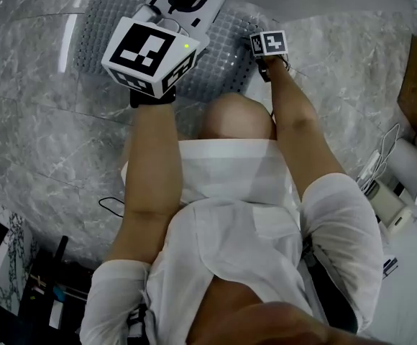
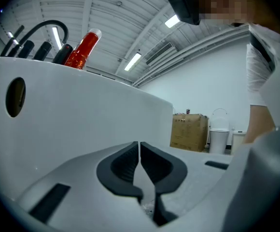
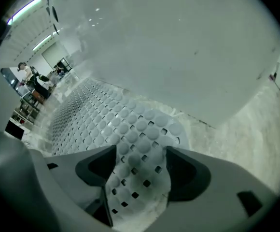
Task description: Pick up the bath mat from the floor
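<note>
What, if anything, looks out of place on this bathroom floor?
Only the mat: its near corner seems to curl up off the floor between the right gripper's open jaws; the rest lies flat beside the tub.

Both arms reach forward and down, one on each side of the bent knee (image 1: pixel 237 117). The left forearm (image 1: pixel 154 164) is bare and its sleeve (image 1: pixel 118 293) sits at the elbow. The left gripper (image 2: pixel 140 153) is held high, close to the head camera, nose angled slightly up, jaws together with nothing between them. The right forearm (image 1: pixel 298 128) reaches lower and further out. The right gripper (image 3: pixel 140 173) is tipped down, jaws well apart, not clamping.
</note>
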`<state>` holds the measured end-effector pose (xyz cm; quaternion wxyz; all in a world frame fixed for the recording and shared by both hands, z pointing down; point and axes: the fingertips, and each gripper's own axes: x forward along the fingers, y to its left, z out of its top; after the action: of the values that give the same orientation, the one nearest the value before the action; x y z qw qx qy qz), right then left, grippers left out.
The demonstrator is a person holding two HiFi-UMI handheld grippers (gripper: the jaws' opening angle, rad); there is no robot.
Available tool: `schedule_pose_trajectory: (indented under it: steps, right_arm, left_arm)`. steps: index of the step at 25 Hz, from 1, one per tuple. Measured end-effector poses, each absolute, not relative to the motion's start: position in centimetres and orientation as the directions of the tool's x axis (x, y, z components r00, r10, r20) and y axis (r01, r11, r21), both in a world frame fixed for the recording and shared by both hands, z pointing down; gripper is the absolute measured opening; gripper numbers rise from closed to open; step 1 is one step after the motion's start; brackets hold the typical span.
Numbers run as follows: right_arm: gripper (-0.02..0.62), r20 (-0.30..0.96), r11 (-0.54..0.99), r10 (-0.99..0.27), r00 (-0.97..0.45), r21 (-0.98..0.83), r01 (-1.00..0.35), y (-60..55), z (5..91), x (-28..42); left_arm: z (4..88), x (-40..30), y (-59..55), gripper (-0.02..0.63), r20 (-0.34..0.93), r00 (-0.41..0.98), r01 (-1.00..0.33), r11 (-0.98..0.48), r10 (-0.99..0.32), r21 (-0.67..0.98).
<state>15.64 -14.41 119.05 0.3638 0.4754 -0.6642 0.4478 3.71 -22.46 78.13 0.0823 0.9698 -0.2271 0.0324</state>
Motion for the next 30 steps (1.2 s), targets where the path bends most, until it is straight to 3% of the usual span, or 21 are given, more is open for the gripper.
schedule_pose_trajectory:
  steps: [2,4,10,15,16,18,24,30]
  right_arm:
    - [0.368,0.919,0.123,-0.297,-0.258,-0.231,-0.965,-14.2,119.4,16.6]
    - [0.397,0.935,0.075,-0.262,-0.237,-0.226,-0.971,-13.2,120.3,17.7]
    - [0.408,0.918,-0.117,-0.290,-0.269,-0.313,-0.942,-13.9,120.6,16.9]
    - [0.404,0.914,-0.024,-0.247,-0.321,-0.337,-0.941,-16.1,120.5,11.7]
    - [0.390,0.921,0.011,-0.226,-0.316,-0.322,-0.947,-16.2,120.6,11.0]
    - [0.292,0.928,0.060,-0.195,-0.318,-0.312,-0.948,-16.4,120.7,10.2]
    - [0.222,0.931,0.116,-0.182,-0.316,-0.299,-0.947,-16.5,120.2,9.1]
    - [0.082,0.923,0.173,-0.147,-0.355,-0.330,-0.928,-16.4,119.5,7.4]
  left_arm:
    - [78.6,4.3,-22.3,0.017,0.109,0.903,-0.429,-0.892,-0.416,0.143]
    - [79.1,4.6,-22.3,0.017,0.127,0.905,-0.422,-0.896,-0.407,0.138]
    - [79.1,4.6,-22.8,0.017,0.110,0.907,-0.420,-0.895,-0.407,0.152]
    - [79.4,4.8,-22.6,0.017,0.115,0.913,-0.405,-0.901,-0.391,0.155]
    - [79.4,4.8,-22.5,0.017,0.120,0.914,-0.403,-0.902,-0.388,0.151]
    - [79.5,4.4,-22.5,0.017,0.128,0.912,-0.405,-0.903,-0.389,0.142]
    - [79.3,3.4,-23.4,0.017,0.111,0.902,-0.430,-0.890,-0.417,0.154]
    - [79.9,3.8,-23.3,0.017,0.140,0.901,-0.427,-0.895,-0.410,0.131]
